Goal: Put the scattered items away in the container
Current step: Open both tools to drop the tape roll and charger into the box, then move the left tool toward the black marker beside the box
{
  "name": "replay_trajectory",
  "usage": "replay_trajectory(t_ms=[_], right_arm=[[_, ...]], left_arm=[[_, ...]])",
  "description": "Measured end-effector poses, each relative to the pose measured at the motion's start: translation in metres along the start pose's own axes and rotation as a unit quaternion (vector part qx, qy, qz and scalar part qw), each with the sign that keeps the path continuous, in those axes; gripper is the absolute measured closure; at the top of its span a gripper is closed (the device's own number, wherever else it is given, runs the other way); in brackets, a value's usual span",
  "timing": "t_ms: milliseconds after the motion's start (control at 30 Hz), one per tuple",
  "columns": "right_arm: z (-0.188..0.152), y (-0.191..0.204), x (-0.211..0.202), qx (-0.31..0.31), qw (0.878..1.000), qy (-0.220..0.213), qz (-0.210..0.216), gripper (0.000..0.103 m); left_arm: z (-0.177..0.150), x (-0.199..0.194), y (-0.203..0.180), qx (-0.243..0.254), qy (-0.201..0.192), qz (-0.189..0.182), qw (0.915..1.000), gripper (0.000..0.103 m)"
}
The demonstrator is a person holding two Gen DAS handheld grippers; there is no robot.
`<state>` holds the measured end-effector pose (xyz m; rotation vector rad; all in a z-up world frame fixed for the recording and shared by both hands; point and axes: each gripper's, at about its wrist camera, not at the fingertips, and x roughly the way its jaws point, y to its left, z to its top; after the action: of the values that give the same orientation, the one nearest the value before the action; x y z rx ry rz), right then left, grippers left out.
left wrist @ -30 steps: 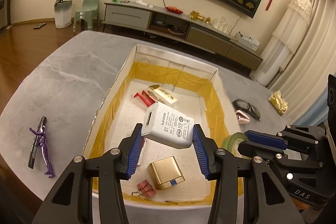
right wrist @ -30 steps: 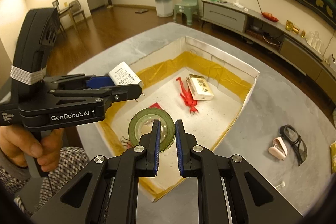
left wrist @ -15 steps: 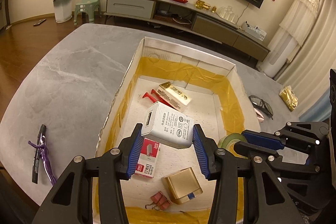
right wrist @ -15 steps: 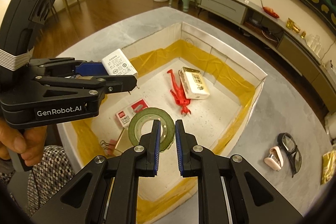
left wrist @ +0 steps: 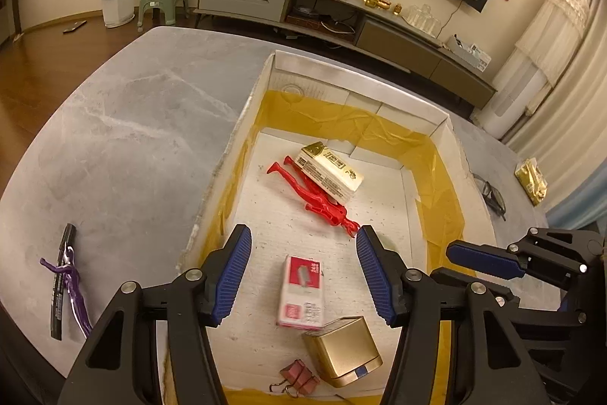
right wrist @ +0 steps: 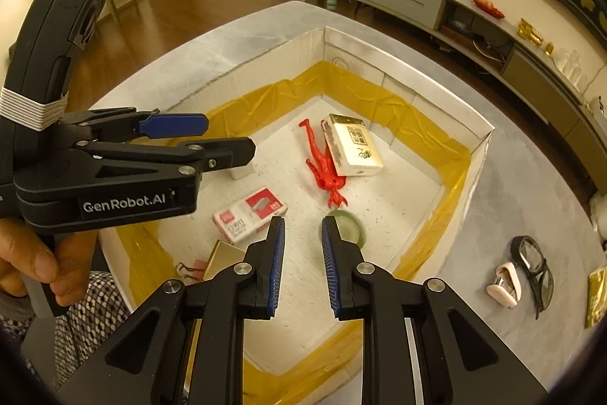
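The left gripper [left wrist: 303, 272] hangs over the near half of the white box [left wrist: 360, 82], its blue-padded jaws spread wide with nothing between them. Low in the centre of the left wrist view lies a red-and-white staple box [left wrist: 302, 291], and just below it, touching or nearly so, a gold square tin [left wrist: 341, 350] and a pink binder clip [left wrist: 297, 378] at the bottom edge. Higher up, near the middle of the frame, a red toy figure [left wrist: 318, 198] lies stretched out with a white-and-gold carton [left wrist: 330, 171] resting partly over it.

The right gripper [right wrist: 299, 260] fills the bottom centre of its own view, jaws parted to a moderate gap and empty. Just past its right fingertip the green tape roll [right wrist: 351, 228] lies flat on the box floor. Behind the left gripper's fingertip, at the left centre of that view, a small white block shows [right wrist: 241, 173]; it may be the charger, though most of it is hidden. A hand [right wrist: 30, 260] grips the left tool's handle at the lower left.

Outside the box, on the grey marble table [left wrist: 114, 139], a black pen [left wrist: 62, 283] and a purple toy figure [left wrist: 72, 287] lie together at the left of the left wrist view. At the lower right of the right wrist view sit dark glasses [right wrist: 533, 266], a small pink case [right wrist: 504, 285] and a gold packet [right wrist: 595, 293].
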<state>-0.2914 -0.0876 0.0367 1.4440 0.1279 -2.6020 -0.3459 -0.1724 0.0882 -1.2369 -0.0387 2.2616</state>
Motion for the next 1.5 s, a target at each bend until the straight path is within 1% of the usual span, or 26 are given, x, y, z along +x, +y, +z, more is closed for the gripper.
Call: replay_trajectory(t_ms=[100,200,433,500,633,700,800,933,1000,1067,1167,1300,1333,1400,1467,1500], right_arm=[[0.0,0.004,-0.001,-0.002,1.0,-0.001,0.004,0.081],[0.001,0.01,-0.002,-0.006,1.0,-0.002,0.006,0.081],[0.001,0.023,-0.005,-0.005,1.0,-0.004,0.021,0.081],[0.001,0.029,-0.009,-0.007,0.999,-0.01,0.029,0.081],[0.003,0.043,-0.017,-0.021,0.999,-0.024,0.032,0.081],[0.004,0.052,-0.019,-0.027,0.999,-0.029,0.031,0.081],[0.008,0.065,-0.022,-0.035,0.998,-0.034,0.037,0.081],[0.01,0.074,-0.023,-0.038,0.998,-0.037,0.04,0.081],[0.012,0.076,-0.022,-0.036,0.998,-0.035,0.041,0.081],[0.015,0.079,-0.02,-0.031,0.998,-0.035,0.046,0.081],[0.023,0.087,-0.017,-0.023,0.997,-0.034,0.066,0.081],[0.032,0.106,-0.015,-0.027,0.994,-0.032,0.096,0.081],[0.035,0.112,-0.013,-0.03,0.994,-0.032,0.099,0.081],[0.039,0.121,-0.01,-0.036,0.994,-0.03,0.101,0.081],[0.041,0.126,-0.006,-0.038,0.994,-0.027,0.102,0.081],[0.042,0.129,-0.004,-0.037,0.994,-0.025,0.102,0.081]], left_arm=[[-0.002,-0.009,0.004,-0.003,-0.01,-0.001,0.9999,0.044],[-0.004,-0.016,0.005,0.005,-0.018,0.001,0.9998,0.044],[-0.013,-0.025,0.005,0.013,-0.018,-0.007,0.9997,0.044],[-0.016,-0.03,0.005,0.013,-0.023,-0.01,0.9996,0.044],[-0.023,-0.044,0.007,0.017,-0.037,-0.009,0.9991,0.044],[-0.026,-0.05,0.01,0.015,-0.042,-0.013,0.9989,0.044],[-0.03,-0.062,0.02,0.007,-0.054,-0.007,0.9985,0.044],[-0.038,-0.093,0.049,-0.016,-0.088,0.01,0.9959,0.044],[-0.044,-0.11,0.073,-0.031,-0.107,0.024,0.9935,0.044],[-0.049,-0.119,0.097,-0.049,-0.115,0.035,0.9915,0.044],[-0.058,-0.118,0.123,-0.066,-0.103,0.05,0.9912,0.044],[-0.072,-0.122,0.145,-0.087,-0.106,0.064,0.9886,0.044],[-0.075,-0.123,0.15,-0.091,-0.107,0.07,0.9876,0.044],[-0.081,-0.123,0.165,-0.095,-0.105,0.093,0.9855,0.044],[-0.088,-0.116,0.182,-0.099,-0.095,0.114,0.984,0.044],[-0.092,-0.111,0.189,-0.102,-0.087,0.116,0.9841,0.044]])
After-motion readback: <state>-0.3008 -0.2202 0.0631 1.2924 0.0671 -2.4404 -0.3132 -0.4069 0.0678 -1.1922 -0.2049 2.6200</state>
